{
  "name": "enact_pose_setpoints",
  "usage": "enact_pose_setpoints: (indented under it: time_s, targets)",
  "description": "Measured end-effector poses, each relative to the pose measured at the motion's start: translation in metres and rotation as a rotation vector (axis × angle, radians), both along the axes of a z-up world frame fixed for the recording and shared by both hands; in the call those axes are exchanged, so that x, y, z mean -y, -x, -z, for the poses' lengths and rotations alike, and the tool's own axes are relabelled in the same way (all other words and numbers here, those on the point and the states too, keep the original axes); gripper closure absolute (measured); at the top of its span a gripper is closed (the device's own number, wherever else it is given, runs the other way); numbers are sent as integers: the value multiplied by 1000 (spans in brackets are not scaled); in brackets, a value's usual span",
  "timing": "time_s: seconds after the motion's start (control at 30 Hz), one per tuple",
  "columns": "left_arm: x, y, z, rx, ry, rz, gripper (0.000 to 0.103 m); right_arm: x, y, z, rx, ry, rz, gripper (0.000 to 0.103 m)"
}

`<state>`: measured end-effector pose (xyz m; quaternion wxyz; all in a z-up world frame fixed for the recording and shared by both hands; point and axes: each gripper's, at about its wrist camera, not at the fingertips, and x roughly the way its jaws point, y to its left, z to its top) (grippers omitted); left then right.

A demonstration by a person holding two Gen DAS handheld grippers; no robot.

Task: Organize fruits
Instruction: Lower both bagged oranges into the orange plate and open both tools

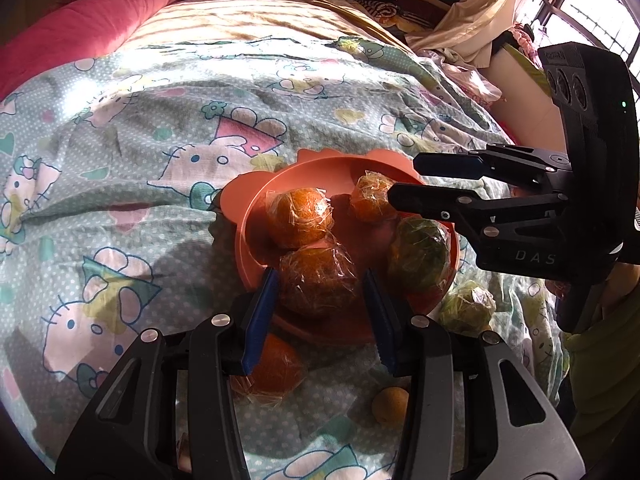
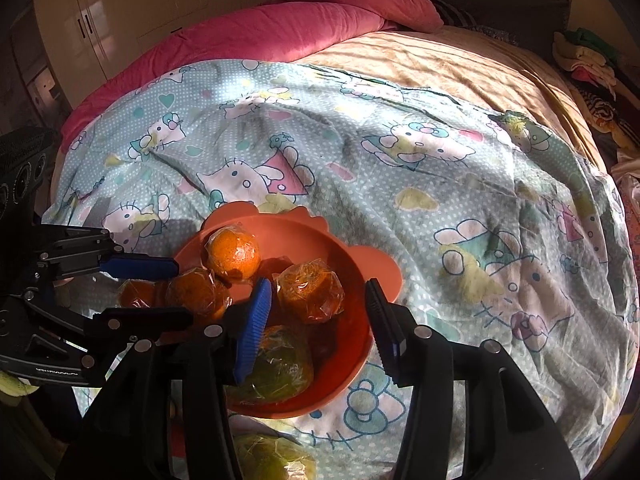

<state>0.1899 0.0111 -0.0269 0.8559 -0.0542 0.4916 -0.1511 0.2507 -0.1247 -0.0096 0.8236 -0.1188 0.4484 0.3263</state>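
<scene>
Left gripper [image 1: 320, 300] clenches a wrapped orange [image 1: 318, 280] over the orange bowl [image 1: 256, 216]. Right gripper [image 2: 320, 320] is released, empty; its left finger hides part of a green fruit [image 2: 280, 364].

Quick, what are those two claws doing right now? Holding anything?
Left gripper: closed on a wrapped orange.
Right gripper: open, holding nothing, above the bowl.

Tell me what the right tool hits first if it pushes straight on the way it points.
Most likely the wrapped orange in the orange bowl: it sits between the open right tool fingers, just ahead. Depth is unclear; the greenish wrapped fruit below might be met first.
</scene>
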Motion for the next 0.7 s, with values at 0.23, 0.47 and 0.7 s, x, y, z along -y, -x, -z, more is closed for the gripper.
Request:
enact_pose_setpoints:
  time_s: [0.23,0.47,0.7]
  targets:
    - [-2,3,-7,13,0,-6,67,7,6,-10,18,-17,12,49]
    - [-4,8,-13,27,2,-13,64,16,14,-21,42,-36,32,41]
    - [-9,14,-19,40,-2,-35,48,27,24,-28,66,-59,62,28]
